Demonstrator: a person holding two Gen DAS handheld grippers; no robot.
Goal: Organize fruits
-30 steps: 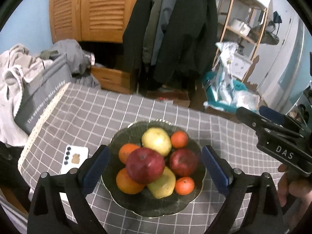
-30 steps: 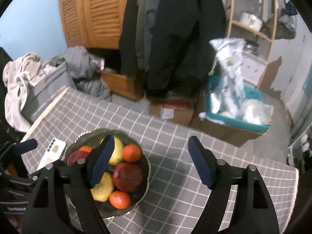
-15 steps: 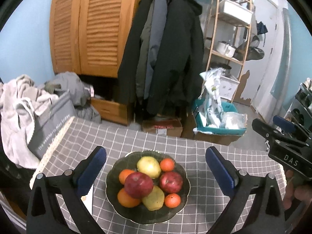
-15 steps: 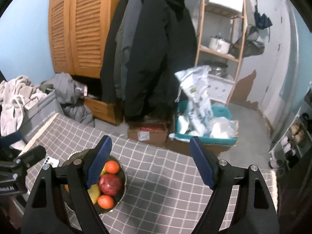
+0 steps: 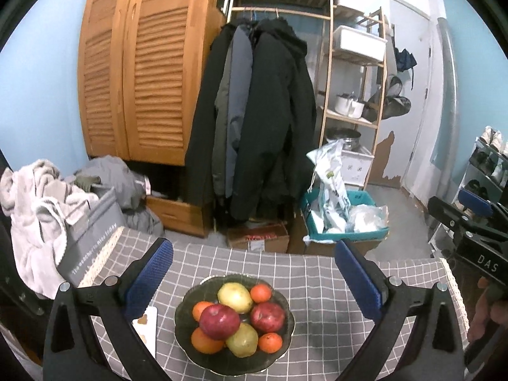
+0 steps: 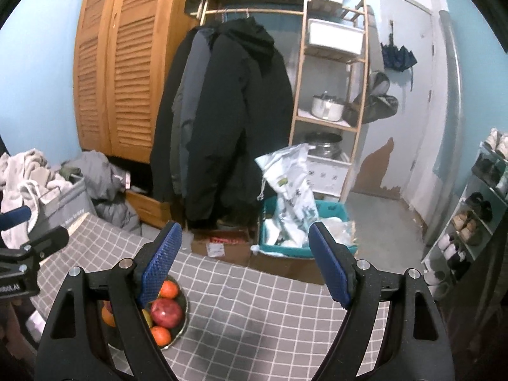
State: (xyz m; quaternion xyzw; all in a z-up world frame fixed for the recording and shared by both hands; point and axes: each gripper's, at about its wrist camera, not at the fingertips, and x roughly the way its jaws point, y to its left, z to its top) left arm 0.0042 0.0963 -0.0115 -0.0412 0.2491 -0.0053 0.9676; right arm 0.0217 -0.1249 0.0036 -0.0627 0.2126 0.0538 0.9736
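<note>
**A:** Where's the fruit in this one? All I see is clutter.

**B:** It's all in the dark glass bowl with the wavy rim [image 5: 287, 346], sitting on the table with the grey checked cloth [image 5: 317, 289]. On top is a big dark-red apple [image 5: 219, 322], with a second red apple [image 5: 267, 316] just to its right. A yellow-green pear [image 5: 235, 297] sits at the back and another yellowish one [image 5: 243, 344] at the front. Small oranges are tucked round the edges; the one at the back right [image 5: 261, 293] is easiest to spot.

**A:** Grippers holding anything?

**B:** Nope. The left gripper [image 5: 254, 282] has its blue-padded fingers [image 5: 149, 276] spread wide, with nothing between the pads. The bowl shows in the gap between them, lower down on the table, so no contact. The right gripper [image 6: 246, 263] is spread too, over bare cloth to the right of the bowl, which peeks out behind its left finger.

**A:** What's the white thing by the bowl?

**B:** A flat white card-like thing [image 5: 146, 325] lying on the cloth just left of the bowl, partly hidden by the left finger. Can't tell what it is.

**A:** And behind?

**B:** Dark coats on a rail [image 5: 254, 120], a slatted wooden wardrobe [image 5: 143, 73], and a teal crate stuffed with bags [image 5: 365, 231] on the floor.
</note>
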